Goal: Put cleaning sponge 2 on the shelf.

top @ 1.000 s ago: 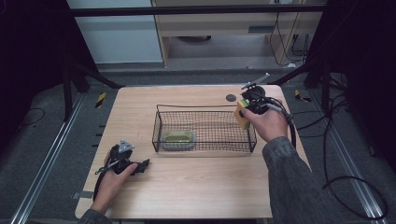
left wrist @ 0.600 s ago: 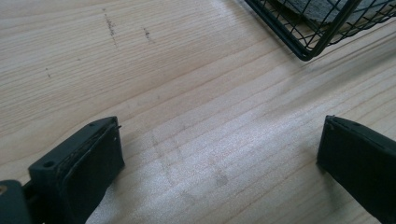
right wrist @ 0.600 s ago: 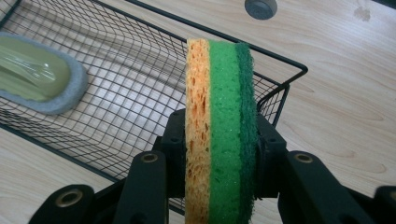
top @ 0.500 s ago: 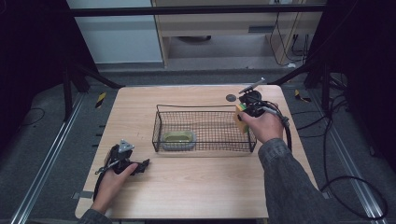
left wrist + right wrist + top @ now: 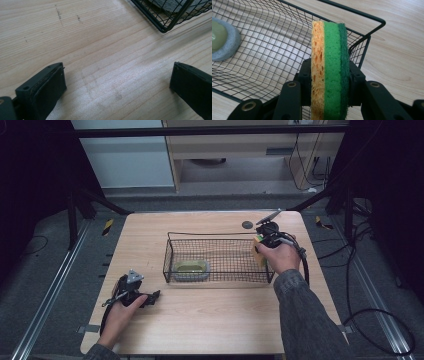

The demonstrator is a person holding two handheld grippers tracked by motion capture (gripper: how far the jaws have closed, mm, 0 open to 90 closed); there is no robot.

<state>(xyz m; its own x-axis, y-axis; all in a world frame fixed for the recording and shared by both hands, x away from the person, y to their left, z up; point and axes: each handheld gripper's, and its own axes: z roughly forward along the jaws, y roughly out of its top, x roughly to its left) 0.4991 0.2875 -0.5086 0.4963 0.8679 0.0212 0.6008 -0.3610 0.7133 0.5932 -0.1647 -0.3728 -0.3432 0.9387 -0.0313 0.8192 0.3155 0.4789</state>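
The table (image 5: 210, 325) carried a black wire basket (image 5: 220, 257) with a grey dish (image 5: 190, 269) inside. The right tool (image 5: 329, 100) was clenched on a sponge (image 5: 330, 72), upright over the basket's corner. The left tool (image 5: 117, 90) rested released on the table.

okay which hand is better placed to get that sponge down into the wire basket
The right. The right gripper is shut on the sponge and holds it over the wire basket at its right end. The left gripper sits open and empty over bare table, off the basket's left corner.
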